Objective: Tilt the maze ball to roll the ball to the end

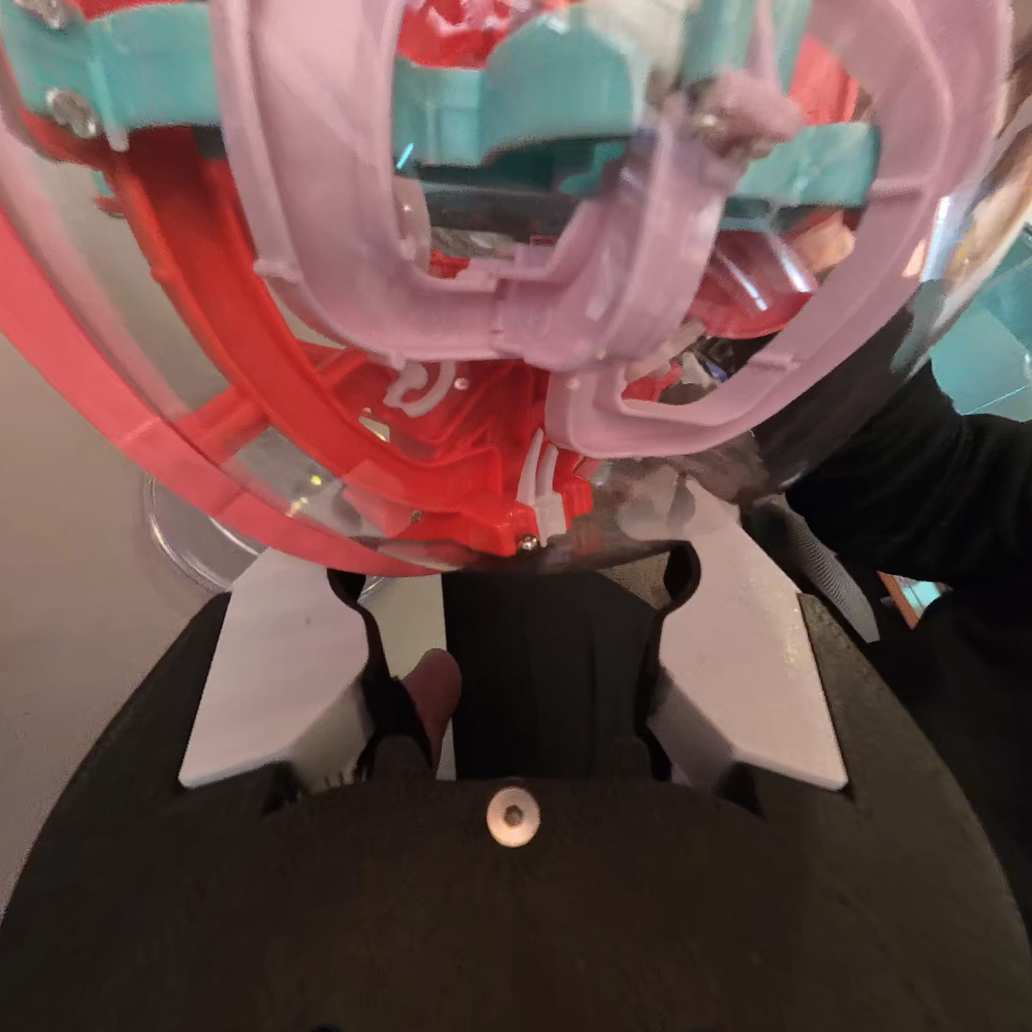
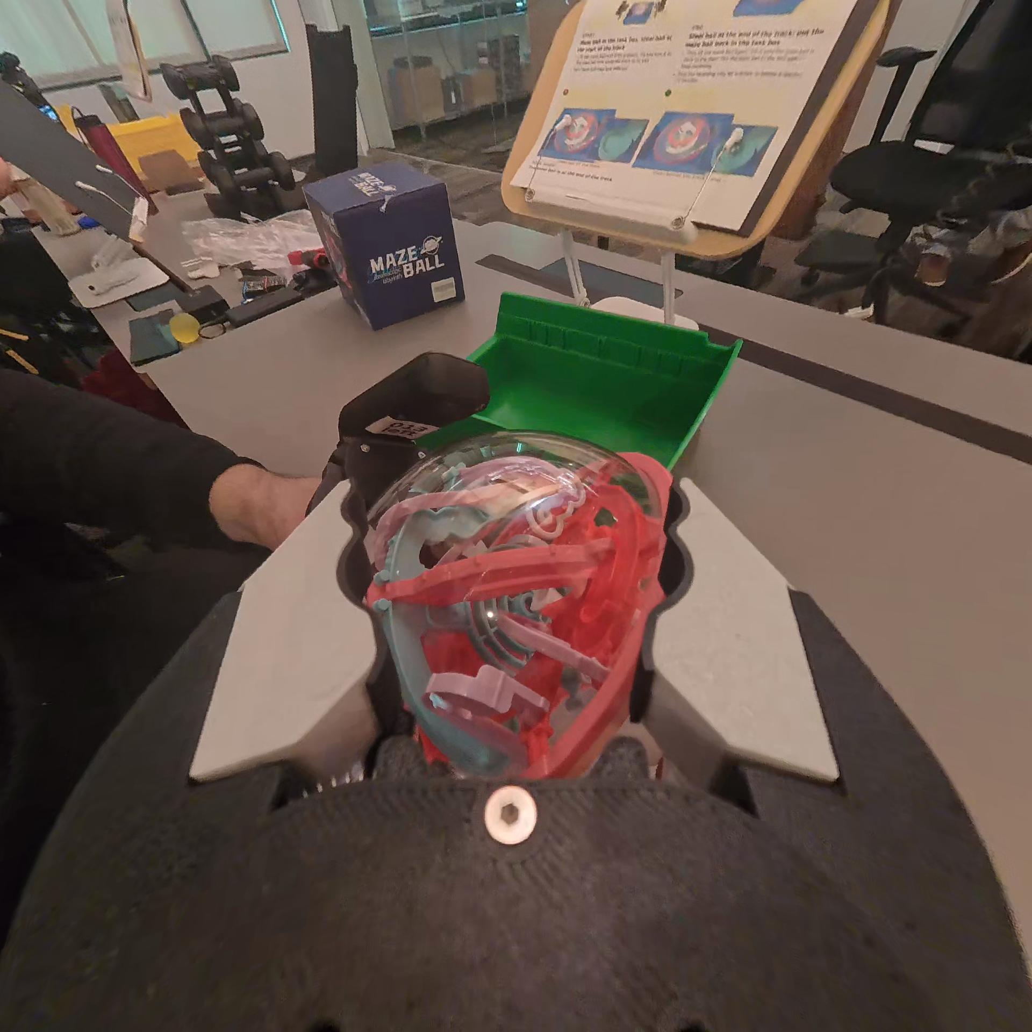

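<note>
The maze ball (image 2: 502, 603) is a clear sphere with red, pink and teal tracks inside. My right gripper (image 2: 511, 502) is shut on it, one finger on each side, and holds it above the grey table (image 2: 837, 558). A small shiny spot on the teal spiral (image 2: 491, 614) may be the steel ball; I cannot tell. My left gripper (image 1: 511, 569) is open, and its fingertips (image 1: 678, 564) rest against the ball's shell (image 1: 502, 279), which fills that view, blurred. The left gripper also shows beyond the ball in the right wrist view (image 2: 413, 413).
A green tray (image 2: 586, 380) lies just behind the ball. A blue box (image 2: 385, 240) and an instruction board on a stand (image 2: 687, 111) are farther back. A person's hand (image 2: 262, 502) is at the left. A clear round stand (image 1: 184, 536) sits on the table.
</note>
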Demonstrator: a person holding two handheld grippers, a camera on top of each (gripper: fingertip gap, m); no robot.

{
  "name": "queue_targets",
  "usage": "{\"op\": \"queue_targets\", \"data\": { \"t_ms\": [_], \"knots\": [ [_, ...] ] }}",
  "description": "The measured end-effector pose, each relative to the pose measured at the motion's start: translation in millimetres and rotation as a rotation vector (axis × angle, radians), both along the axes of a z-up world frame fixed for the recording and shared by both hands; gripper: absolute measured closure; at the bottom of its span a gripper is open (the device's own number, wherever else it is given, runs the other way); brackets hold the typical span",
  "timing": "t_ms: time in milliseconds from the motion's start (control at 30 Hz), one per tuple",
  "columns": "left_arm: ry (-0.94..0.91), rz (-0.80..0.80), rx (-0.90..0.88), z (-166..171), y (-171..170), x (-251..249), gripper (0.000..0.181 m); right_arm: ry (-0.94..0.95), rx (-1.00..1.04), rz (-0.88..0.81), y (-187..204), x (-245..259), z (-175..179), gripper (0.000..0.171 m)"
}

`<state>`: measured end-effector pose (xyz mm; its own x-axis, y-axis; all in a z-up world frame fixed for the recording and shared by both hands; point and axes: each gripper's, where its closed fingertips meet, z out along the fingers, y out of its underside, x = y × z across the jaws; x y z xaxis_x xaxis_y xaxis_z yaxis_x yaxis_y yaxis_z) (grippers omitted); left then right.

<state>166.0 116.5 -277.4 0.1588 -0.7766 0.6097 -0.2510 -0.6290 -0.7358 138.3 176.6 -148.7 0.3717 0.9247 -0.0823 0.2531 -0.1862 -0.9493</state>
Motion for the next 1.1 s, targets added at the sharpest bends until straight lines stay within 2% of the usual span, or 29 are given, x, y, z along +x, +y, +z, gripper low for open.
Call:
{"op": "queue_targets", "data": {
  "t_ms": [467,967,1100],
  "knots": [
    [0.187,-0.036,-0.123,-53,-4,3,0.067,0.042,-0.157,-0.044,17,13,-54,0.064],
    [0.197,-0.059,-0.116,-47,-6,-11,0.065,0.097,-0.251,-0.057,22,20,-64,0.063],
    [0.285,-0.101,-0.085,-49,-14,-19,0.063,0.092,-0.268,-0.051,22,19,-67,0.066]
  ]
}}
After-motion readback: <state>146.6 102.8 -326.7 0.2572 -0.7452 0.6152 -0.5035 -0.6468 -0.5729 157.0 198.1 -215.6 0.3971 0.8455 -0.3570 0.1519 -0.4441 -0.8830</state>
